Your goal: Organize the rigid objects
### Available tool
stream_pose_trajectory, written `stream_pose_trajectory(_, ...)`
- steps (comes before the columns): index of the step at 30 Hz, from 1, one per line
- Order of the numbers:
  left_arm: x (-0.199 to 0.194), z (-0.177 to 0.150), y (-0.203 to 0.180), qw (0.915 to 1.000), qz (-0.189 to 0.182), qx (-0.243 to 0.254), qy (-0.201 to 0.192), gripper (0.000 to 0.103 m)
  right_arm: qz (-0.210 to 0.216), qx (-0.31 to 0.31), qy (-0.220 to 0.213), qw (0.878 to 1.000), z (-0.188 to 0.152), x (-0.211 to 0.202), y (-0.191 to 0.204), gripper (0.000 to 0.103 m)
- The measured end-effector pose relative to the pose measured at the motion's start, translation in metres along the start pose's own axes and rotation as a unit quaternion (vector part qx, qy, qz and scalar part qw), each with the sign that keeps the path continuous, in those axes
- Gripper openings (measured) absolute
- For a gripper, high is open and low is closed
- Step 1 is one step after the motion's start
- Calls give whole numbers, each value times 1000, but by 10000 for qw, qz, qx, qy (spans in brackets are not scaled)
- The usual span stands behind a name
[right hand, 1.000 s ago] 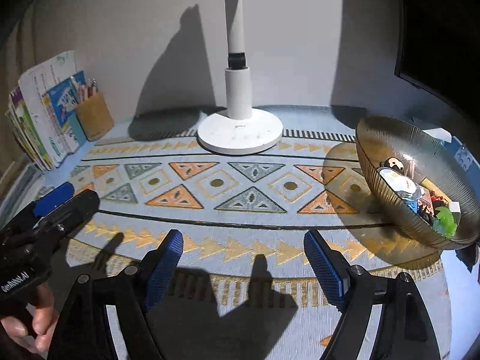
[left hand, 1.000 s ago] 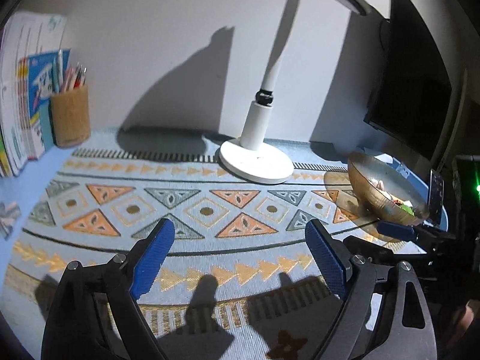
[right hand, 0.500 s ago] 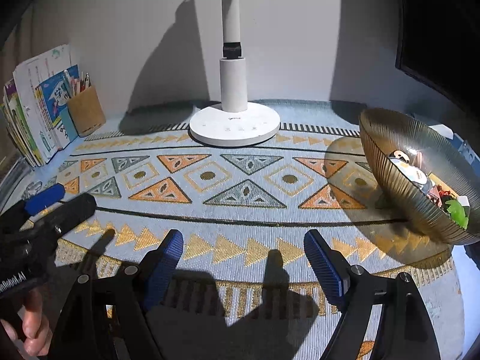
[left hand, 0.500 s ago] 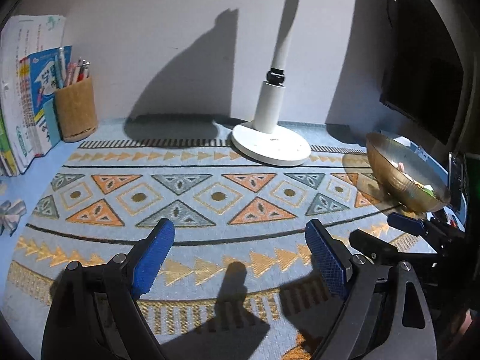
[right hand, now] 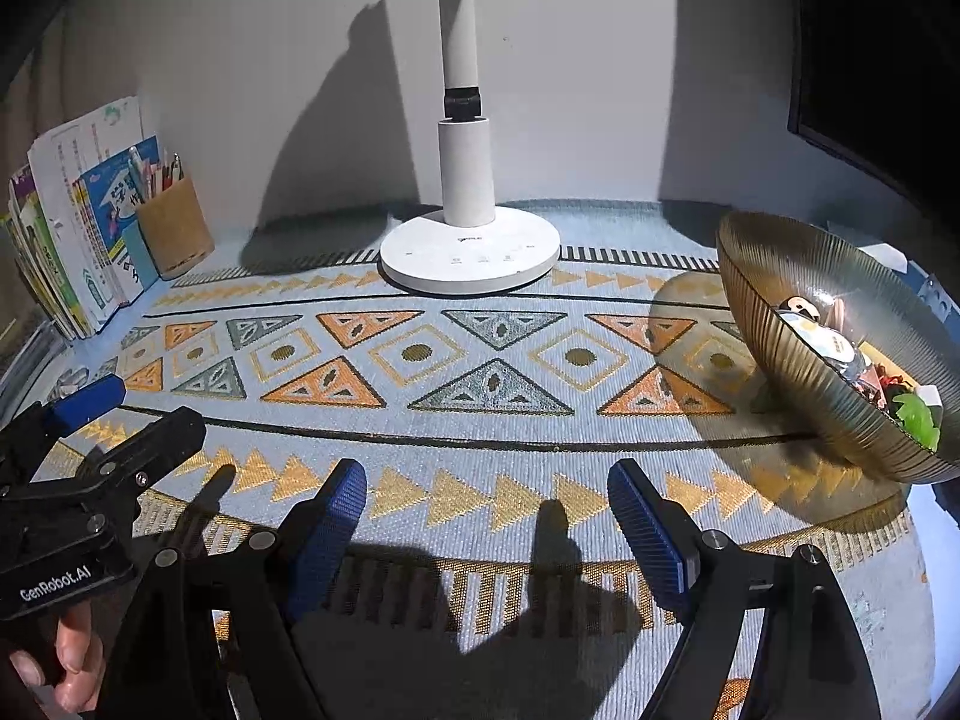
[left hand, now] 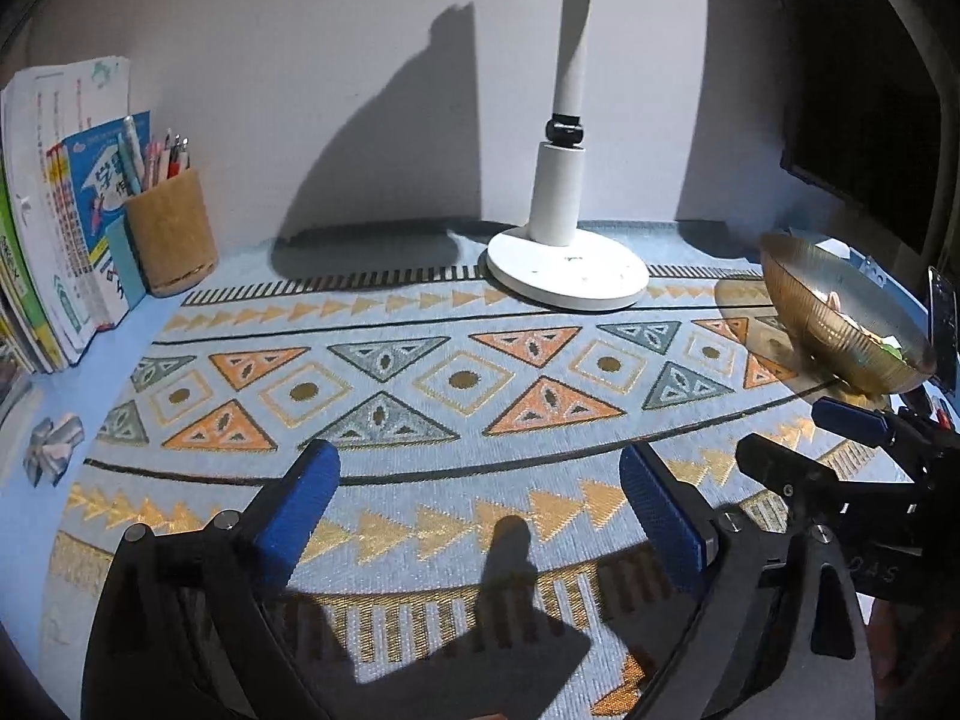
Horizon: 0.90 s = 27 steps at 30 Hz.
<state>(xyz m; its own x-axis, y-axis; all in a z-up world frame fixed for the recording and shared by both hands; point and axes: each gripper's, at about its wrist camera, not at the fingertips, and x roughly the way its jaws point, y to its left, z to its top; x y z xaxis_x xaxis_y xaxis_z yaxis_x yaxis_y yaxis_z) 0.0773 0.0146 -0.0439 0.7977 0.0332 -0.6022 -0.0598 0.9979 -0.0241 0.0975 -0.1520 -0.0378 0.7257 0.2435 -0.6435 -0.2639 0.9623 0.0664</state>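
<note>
Both the left gripper (left hand: pixel 474 492), its jaws just widened, and the right gripper (right hand: pixel 486 504) gape empty over bare mat (right hand: pixel 480 438) mid-tabletop, while the ribbed bowl (right hand: pixel 798 360) of trinkets sits tilted at the right edge.

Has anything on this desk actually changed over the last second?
Only the left gripper changed: it turned, and its fingers have just been opening a little wider, nothing between them. The right gripper is open as before. Lamp, bowl and pen cup kept their places.
</note>
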Motion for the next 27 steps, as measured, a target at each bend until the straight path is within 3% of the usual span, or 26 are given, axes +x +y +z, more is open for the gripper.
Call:
stream_pose_trajectory(14,-2,0,0,9998,177,65,-37,94,-9,38,73,10000,1,4,-5,81)
stream_pose_trajectory(27,-4,2,3,9999,101,-52,-23,94,-15,64,113,9999,2,6,-6,82)
